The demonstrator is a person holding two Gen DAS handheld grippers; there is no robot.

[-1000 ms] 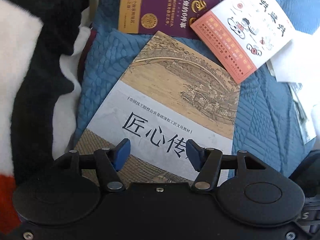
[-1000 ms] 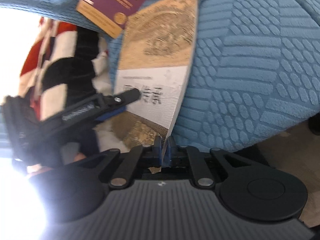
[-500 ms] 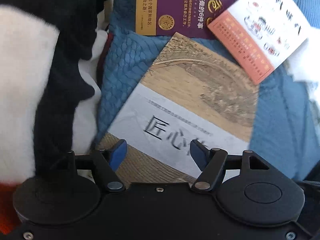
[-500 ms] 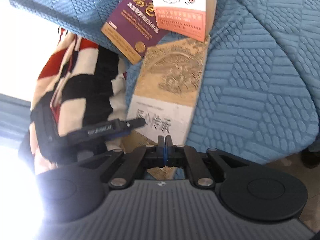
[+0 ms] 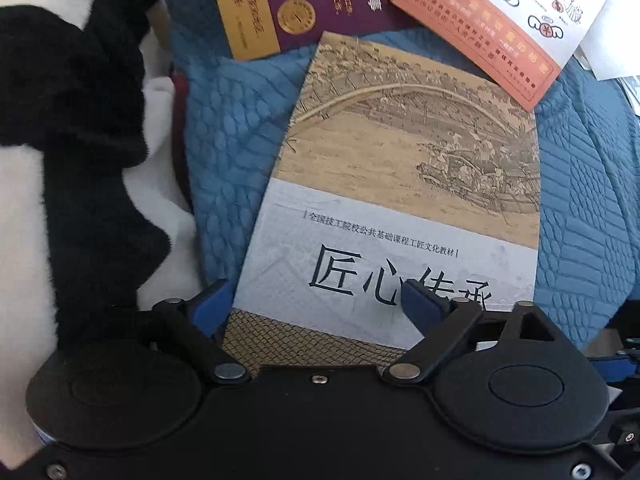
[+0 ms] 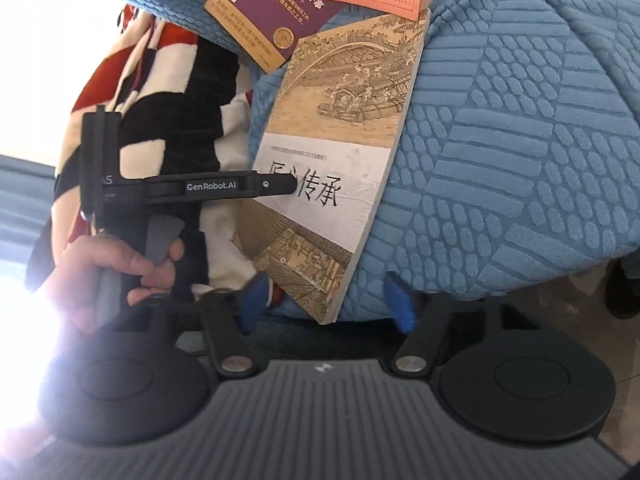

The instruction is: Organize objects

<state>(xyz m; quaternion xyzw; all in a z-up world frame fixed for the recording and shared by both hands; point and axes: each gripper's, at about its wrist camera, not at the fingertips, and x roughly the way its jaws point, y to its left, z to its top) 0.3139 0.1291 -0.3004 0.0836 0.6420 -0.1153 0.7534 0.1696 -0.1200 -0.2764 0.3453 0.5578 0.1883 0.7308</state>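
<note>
A thin book [image 5: 400, 184] with a tan painted scene and a grey band of black characters lies flat on the blue quilted cover [image 5: 588, 200]. My left gripper [image 5: 316, 304] points down over its near left part. Its jaws are opening: one pad is off the book's left edge, the other above the title, neither pressing. In the right wrist view the book [image 6: 340, 120] has its near corner between the pads of my right gripper [image 6: 326, 300]. Those jaws are opening too and stand apart from the corner. The left gripper's finger [image 6: 224, 188] crosses the title.
A purple book with a gold band [image 5: 304, 0] and a white-and-orange book [image 5: 492, 12] lie beyond, overlapping the far corner. A black, white and red blanket [image 5: 80, 120] is bunched at the left. White paper [image 5: 612, 40] is far right. A hand [image 6: 112, 268] holds the left gripper.
My right gripper was shut on the book's near corner and has opened off it. The left gripper's jaws have spread wider, and it has shifted towards the book's left edge.
</note>
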